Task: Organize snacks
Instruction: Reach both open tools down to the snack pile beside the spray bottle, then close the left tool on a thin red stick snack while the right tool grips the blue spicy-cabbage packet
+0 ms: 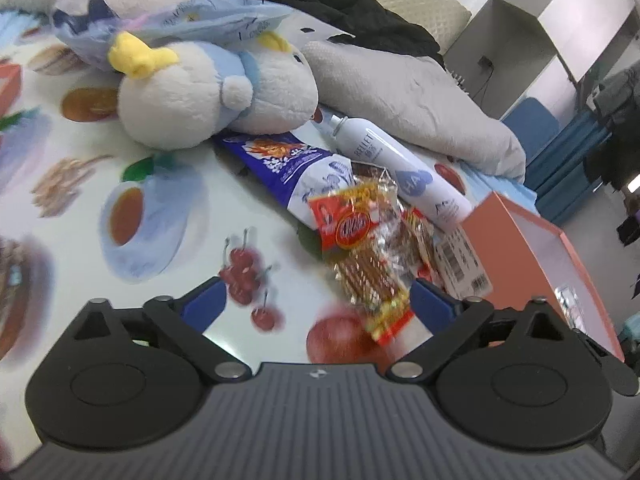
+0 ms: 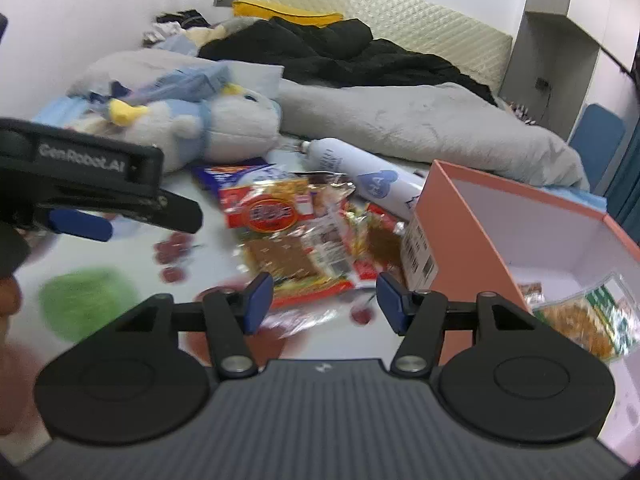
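A pile of snack packets lies on the printed tablecloth. A red and clear packet of brown sticks is on top; it also shows in the right wrist view. A blue and white packet lies behind it. An open pink box stands to the right with a green and orange snack bag inside. My left gripper is open just in front of the pile, empty. My right gripper is open over the pile's near edge, empty. The left gripper shows at the left of the right wrist view.
A blue and white plush toy lies behind the snacks. A white spray can lies beside the box. A grey blanket and black clothes are behind. The tablecloth stretches left.
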